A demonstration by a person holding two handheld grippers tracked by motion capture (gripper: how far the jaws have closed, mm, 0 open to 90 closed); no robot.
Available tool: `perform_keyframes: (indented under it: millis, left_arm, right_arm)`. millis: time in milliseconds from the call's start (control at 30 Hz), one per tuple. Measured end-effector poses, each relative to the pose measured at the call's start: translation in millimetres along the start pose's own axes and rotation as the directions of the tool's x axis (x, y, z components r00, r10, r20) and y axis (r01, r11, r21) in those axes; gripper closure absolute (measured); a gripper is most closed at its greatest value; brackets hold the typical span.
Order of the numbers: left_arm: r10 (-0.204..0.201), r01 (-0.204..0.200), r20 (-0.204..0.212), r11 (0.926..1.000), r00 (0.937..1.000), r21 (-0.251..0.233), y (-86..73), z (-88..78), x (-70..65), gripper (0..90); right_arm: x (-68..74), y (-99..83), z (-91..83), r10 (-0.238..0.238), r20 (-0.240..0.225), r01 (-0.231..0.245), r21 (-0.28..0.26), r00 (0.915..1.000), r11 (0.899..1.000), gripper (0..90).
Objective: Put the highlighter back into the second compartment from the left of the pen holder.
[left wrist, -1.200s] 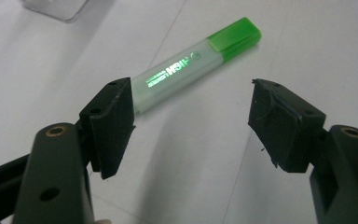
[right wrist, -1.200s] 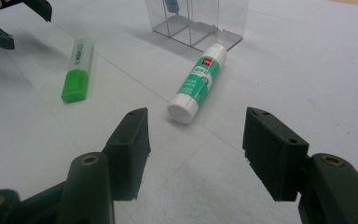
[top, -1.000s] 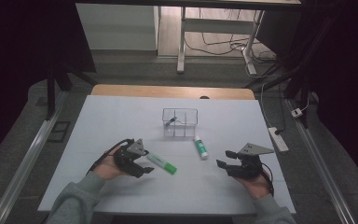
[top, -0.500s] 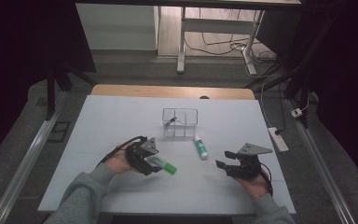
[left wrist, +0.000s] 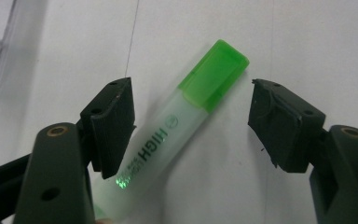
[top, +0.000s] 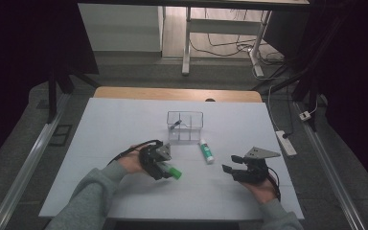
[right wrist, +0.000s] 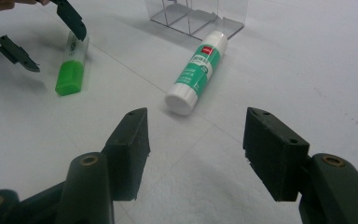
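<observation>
Grey sleeves (top: pixel 88 203); black hand-held gripper (top: pixel 235 168) with grey triangular plate.

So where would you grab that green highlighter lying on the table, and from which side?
Probably across the pale barrel of the highlighter, just behind the green cap, coming down from above. It lies flat on the table, so only its two long sides are free for the jaws. The left gripper already straddles it, open, one pad beside the barrel, the other standing clear.
</observation>
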State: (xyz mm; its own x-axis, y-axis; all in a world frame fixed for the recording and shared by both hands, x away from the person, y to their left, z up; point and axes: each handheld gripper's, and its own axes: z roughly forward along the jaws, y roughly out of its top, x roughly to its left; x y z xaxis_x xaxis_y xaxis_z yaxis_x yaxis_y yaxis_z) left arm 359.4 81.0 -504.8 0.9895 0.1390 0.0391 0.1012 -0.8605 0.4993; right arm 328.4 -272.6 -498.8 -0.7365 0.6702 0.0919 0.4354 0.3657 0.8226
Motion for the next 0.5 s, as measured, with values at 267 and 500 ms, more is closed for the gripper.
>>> perform_keyframes:
  millis: [267,500]
  left_arm:
    - [0.068,-0.069,0.022,0.9965,0.9974,0.046,8.1,9.4,5.5,32.4]
    - [0.122,-0.126,0.058,0.9903,0.9908,0.059,12.2,14.9,6.8,36.3]
  right_arm:
    - [-0.8,-0.7,0.4,0.002,-0.002,-0.002,0.005,1.0000,1.000,40.3]
    - [-0.9,-0.7,0.7,0.003,-0.003,-0.003,0.004,1.0000,1.000,40.3]
